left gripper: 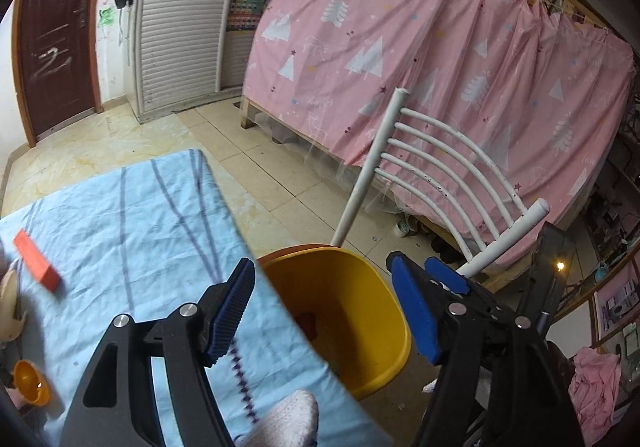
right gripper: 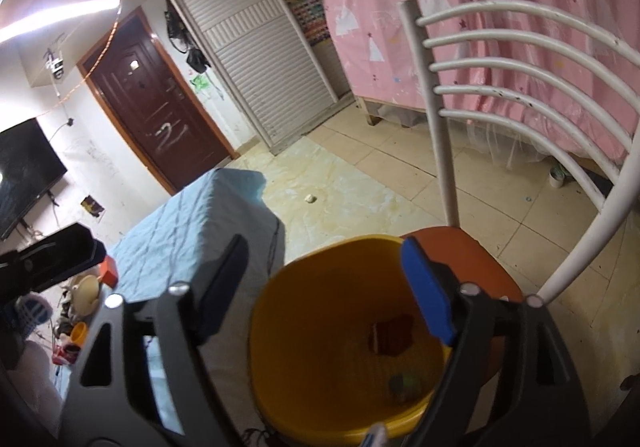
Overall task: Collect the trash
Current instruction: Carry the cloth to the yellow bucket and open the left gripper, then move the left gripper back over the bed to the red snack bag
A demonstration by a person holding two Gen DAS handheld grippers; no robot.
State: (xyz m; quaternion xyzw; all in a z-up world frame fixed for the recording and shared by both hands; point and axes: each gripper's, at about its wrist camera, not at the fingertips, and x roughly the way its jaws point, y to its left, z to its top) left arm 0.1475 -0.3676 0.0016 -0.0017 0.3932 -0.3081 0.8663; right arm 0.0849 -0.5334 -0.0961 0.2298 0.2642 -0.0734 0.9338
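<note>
A home, a lived-in bedroom, big bed frame hung with a pink curtain [left gripper: 400, 59], white slatted wardrobe [left gripper: 180, 27] left of the curtain, brown door [left gripper: 56, 43] further left, black TV [right gripper: 24, 171] on the wall, white chair [right gripper: 520, 107] in front of the curtain, tiled floor [left gripper: 256, 167] below

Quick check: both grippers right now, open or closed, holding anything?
Left gripper: open, nothing between the jaws.
Right gripper: open, empty, above the yellow bin.
</note>
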